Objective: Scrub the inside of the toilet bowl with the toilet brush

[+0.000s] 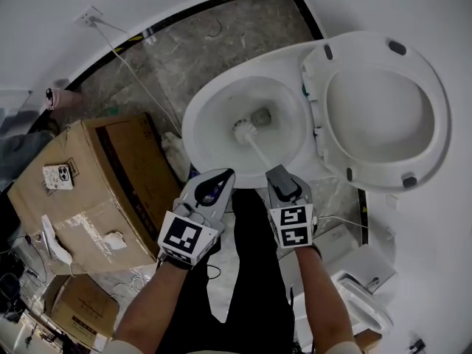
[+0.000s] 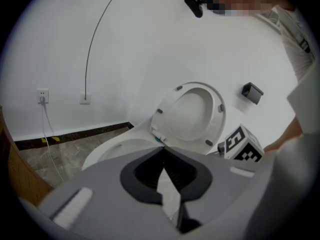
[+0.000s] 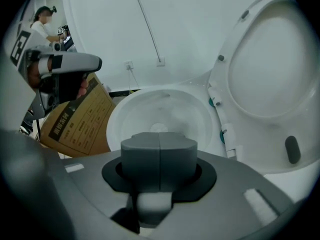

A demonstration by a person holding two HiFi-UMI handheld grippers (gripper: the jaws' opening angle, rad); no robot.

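The white toilet bowl (image 1: 193,127) sits in the middle of the head view, its seat and lid (image 1: 383,109) swung open to the right. The toilet brush (image 1: 245,128) has its white bristle head down inside the bowl by the drain. Its thin handle runs back to my right gripper (image 1: 276,172), which is shut on it. In the right gripper view the jaws (image 3: 160,145) are pressed together over the bowl (image 3: 117,121) and hide the brush. My left gripper (image 1: 223,177) hovers just outside the bowl's near rim, shut with nothing in it; its tips (image 2: 162,151) meet.
A large cardboard box (image 1: 88,190) stands left of the toilet, close to my left gripper. A cable runs from a wall socket (image 1: 92,15) across the floor. A smaller box (image 1: 81,304) lies lower left and a white container (image 1: 361,301) lower right. A person (image 3: 42,24) stands far off.
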